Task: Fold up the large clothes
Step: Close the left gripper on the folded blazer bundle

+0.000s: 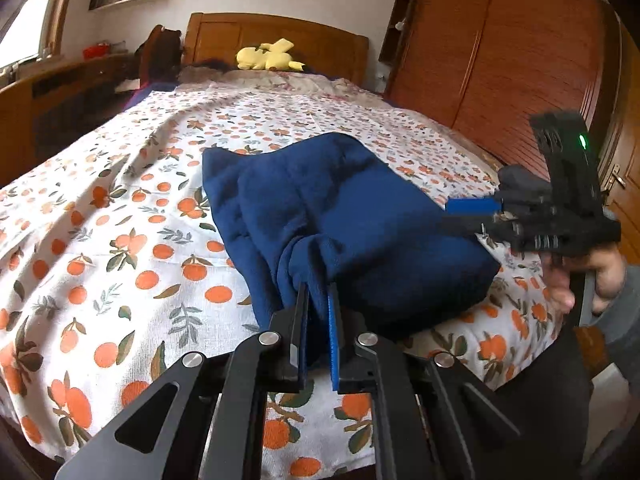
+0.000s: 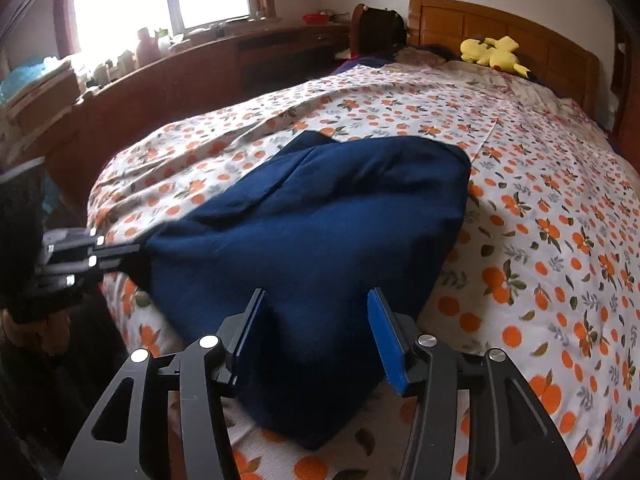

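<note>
A dark blue garment (image 1: 340, 216) lies folded in a thick bundle near the foot of the bed; it also shows in the right wrist view (image 2: 320, 232). My left gripper (image 1: 318, 300) is shut on a bunched fold at the garment's near left edge. It appears at the left of the right wrist view (image 2: 120, 252). My right gripper (image 2: 316, 308) is open, its fingers wide apart above the garment's near corner, holding nothing. It shows at the right of the left wrist view (image 1: 468, 212), beside the garment's right edge.
The bed has a white sheet with orange fruit print (image 1: 120, 208). A yellow plush toy (image 1: 266, 56) lies by the wooden headboard (image 1: 280, 36). A wooden wardrobe (image 1: 500, 60) stands to the right. A long wooden counter (image 2: 180, 80) runs under the window.
</note>
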A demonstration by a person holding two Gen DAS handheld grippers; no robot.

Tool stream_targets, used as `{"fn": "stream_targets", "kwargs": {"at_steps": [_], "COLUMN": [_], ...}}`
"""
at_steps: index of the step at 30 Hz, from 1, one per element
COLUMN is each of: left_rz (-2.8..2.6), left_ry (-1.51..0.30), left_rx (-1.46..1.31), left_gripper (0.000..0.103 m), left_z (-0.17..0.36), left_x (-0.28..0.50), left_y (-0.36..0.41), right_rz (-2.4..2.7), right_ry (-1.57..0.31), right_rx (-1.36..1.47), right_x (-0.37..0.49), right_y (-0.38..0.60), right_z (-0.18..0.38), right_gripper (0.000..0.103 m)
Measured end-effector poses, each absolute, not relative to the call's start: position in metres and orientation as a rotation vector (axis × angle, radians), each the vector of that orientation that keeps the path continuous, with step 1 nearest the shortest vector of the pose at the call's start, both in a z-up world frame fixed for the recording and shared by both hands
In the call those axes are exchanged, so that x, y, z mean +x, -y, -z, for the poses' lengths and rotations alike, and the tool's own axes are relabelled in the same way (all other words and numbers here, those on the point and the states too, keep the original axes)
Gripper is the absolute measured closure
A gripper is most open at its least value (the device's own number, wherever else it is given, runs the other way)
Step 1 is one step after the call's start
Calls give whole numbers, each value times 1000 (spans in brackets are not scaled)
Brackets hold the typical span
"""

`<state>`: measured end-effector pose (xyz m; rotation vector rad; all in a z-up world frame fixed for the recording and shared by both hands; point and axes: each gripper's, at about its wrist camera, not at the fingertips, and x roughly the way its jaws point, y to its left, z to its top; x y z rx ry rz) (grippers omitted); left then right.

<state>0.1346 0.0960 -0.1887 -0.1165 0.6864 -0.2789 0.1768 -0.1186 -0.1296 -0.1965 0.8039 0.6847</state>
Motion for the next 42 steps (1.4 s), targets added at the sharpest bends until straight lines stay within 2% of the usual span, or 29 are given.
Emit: {"fn": "stream_targets", "kwargs": {"at_steps": [5, 14, 19, 23, 28, 42], "left_rz": [287, 281, 286, 269, 205, 199], "left_ry": [-688, -680, -681, -683, -674, -771], "left_rx": [-136, -121, -137, -137, -97, -156], "left_gripper": [93, 92, 88, 79, 55, 54], "left_z": [194, 198, 197, 193, 183, 216], "left_x": [137, 135, 135, 132, 115, 117], "left_y": [-102, -100, -102, -106, -111, -112], "right_rz": [-633, -489, -468, -496, -510, -497], "right_ry": [-795, -902, -978, -1028, -1048, -1041], "right_rx": [-203, -164, -84, -25, 16, 28], "right_x": [226, 355, 400, 409, 410, 409], "right_y": [112, 113, 118, 122, 128, 127], "right_z": [124, 155, 175, 189, 195, 199], "right_gripper": [51, 49, 31, 29, 29, 29]}}
